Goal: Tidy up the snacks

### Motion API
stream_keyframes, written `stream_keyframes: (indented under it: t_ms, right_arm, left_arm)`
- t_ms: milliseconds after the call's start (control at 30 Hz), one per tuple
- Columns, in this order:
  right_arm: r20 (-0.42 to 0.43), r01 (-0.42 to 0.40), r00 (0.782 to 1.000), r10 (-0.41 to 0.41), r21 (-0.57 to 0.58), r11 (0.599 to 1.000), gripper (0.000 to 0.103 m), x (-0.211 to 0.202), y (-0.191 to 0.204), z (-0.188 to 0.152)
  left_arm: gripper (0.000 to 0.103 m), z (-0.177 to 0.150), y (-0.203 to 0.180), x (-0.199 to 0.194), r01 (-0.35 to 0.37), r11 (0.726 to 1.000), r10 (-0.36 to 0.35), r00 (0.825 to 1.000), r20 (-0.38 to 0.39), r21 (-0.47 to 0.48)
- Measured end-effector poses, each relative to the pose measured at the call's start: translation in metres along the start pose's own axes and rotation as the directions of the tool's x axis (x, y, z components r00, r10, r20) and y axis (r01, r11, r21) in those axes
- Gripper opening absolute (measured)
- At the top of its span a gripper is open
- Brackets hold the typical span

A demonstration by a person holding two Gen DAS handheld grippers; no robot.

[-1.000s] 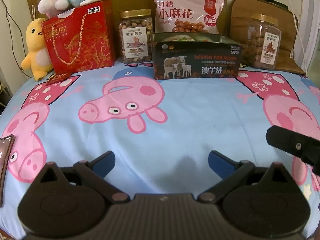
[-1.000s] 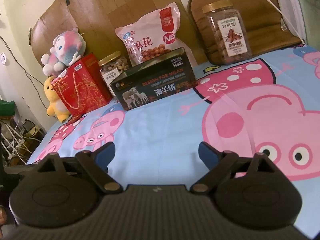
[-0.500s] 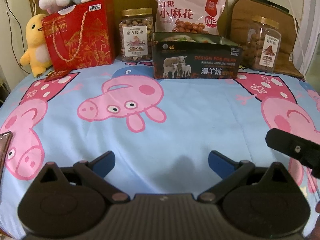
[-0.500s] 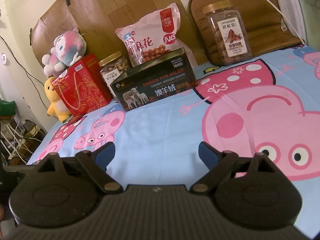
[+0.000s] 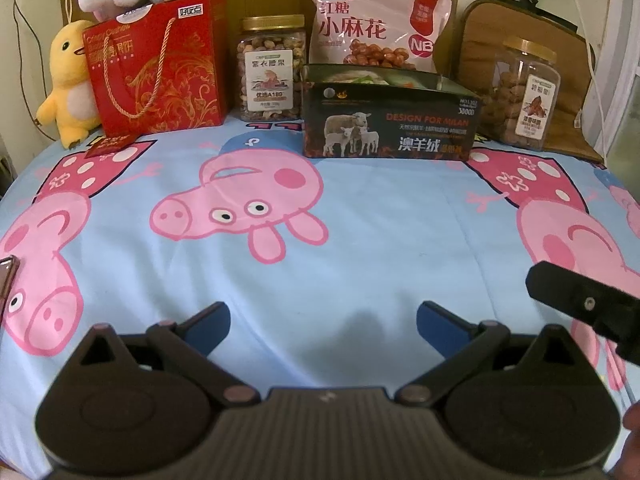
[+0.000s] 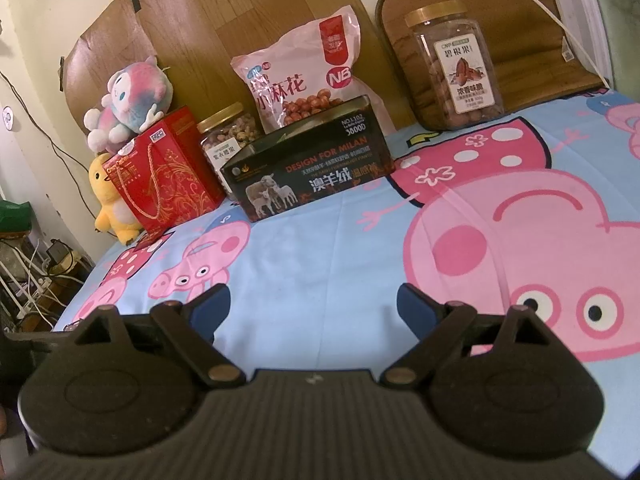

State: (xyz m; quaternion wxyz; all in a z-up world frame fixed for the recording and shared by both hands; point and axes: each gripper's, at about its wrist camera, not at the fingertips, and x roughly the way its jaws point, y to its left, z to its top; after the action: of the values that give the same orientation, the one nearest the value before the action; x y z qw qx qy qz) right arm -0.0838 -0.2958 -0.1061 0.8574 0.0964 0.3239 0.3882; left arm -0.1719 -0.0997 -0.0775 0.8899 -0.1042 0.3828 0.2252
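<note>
Both the left gripper (image 5: 323,322) and right gripper (image 6: 313,305) hang empty over the sheet (image 5: 360,248), fingers spread wide, while the snacks line the headboard: red bag (image 5: 160,68), cashew jar (image 5: 272,70), pink pouch (image 5: 378,28), pecan jar (image 5: 524,94), with the open black box (image 5: 390,126) in front. The soft bedding (no firm footing) could let a jar topple if nudged off-centre. The glossy pouch may slip or crumple under a pinch, and it leans unsupported behind the box.

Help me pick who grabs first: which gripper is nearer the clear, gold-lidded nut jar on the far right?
Right. The right gripper has the clear gold-lidded nut jar ahead, slightly rightward; the left gripper sits farther left, the jar far off to its right.
</note>
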Motion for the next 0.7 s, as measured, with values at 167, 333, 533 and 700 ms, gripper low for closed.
stream_keyframes:
  t_ms: [167,333,533,700]
  right_arm:
    - [0.0,0.0,1.0,0.0,0.0,1.0,0.092,0.0002,0.0001,0.0001]
    - [0.0,0.0,1.0,0.0,0.0,1.0,0.092,-0.0005,0.0006,-0.0006]
    - [0.002,-0.001,1.0,0.001,-0.002,1.0,0.092,-0.0008,0.0008,-0.0004]
    - [0.001,0.0,1.0,0.0,-0.001,1.0,0.092,-0.0009,0.001,-0.0004]
  left_arm:
    - [0.103,0.0001,0.0009,0.0,-0.005,1.0,0.005,1.0,0.003,-0.002]
    - [0.103,0.0001,0.0025,0.0003,-0.019,1.0,0.019,1.0,0.006,-0.009]
    - [0.103,0.0002,0.0036,0.0001,-0.021,1.0,0.021,1.0,0.005,-0.017]
    - [0.103,0.0006,0.0046,-0.0005,-0.023,1.0,0.024,1.0,0.012,-0.02]
